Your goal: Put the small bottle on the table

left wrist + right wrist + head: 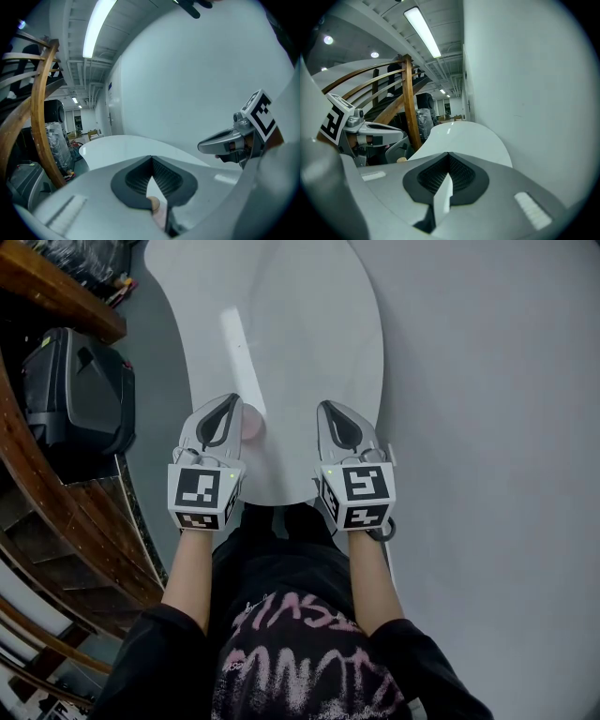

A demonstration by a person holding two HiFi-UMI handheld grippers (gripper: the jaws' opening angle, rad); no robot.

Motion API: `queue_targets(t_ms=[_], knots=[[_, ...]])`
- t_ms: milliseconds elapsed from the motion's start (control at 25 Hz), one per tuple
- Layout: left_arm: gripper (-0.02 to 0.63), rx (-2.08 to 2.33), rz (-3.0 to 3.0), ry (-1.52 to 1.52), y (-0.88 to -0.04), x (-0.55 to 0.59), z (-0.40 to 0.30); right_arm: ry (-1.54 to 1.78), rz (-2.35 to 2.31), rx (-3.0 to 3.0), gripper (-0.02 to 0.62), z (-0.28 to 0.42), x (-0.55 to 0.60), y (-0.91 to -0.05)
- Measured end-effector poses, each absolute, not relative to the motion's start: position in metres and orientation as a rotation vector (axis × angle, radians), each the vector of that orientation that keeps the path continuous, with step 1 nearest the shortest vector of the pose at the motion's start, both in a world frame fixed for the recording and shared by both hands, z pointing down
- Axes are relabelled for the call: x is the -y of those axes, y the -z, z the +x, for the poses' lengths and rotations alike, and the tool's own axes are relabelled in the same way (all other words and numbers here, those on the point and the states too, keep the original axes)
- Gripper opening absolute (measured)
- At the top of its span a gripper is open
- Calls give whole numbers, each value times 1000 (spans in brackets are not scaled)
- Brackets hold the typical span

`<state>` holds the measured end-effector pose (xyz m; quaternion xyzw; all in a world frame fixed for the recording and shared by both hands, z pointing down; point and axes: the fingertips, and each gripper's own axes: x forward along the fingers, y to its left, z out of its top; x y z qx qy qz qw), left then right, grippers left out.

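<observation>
The one small bottle (158,209), pink, seems pinched low between the closed jaws of the left gripper (228,404) over the single table (281,315). The right gripper (330,412) is closed on nothing.

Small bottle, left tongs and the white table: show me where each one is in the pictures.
small bottle (251,422), head view, on its pink side.
left tongs (152,160), left gripper view, where the two tips meet.
table (291,324), head view, on the bare white top.
</observation>
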<state>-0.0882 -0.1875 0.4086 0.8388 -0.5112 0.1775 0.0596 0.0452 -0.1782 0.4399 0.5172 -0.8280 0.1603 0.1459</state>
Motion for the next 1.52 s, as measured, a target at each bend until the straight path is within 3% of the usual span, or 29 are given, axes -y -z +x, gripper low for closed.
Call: queue_targets(t_ms=[1520], knots=[[0, 1645, 2668, -409, -336, 189, -106, -250, 1556, 2444, 12, 41, 186, -365]])
